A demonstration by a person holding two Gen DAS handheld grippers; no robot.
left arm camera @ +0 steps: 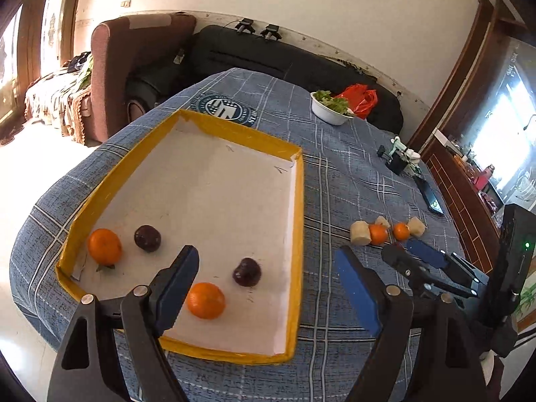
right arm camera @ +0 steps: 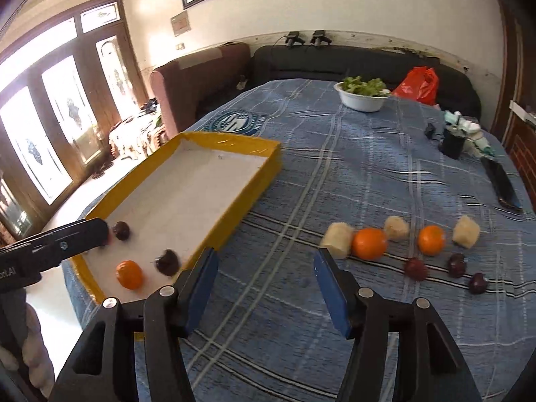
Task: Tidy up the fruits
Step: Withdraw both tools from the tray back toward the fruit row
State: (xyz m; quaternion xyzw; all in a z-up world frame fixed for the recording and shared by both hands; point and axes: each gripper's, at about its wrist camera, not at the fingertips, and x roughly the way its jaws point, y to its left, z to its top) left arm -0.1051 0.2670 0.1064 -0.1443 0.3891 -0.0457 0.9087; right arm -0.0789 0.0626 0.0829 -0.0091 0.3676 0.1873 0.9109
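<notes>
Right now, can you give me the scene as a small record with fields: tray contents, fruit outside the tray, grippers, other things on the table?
tray: yellow rim, white floor; holds two oranges and two dark fruits
outside the tray, on the cloth: two oranges, three pale pieces, three dark fruits
left gripper: open, empty
right gripper: open, empty
other: bowl of greens, red bag
</notes>
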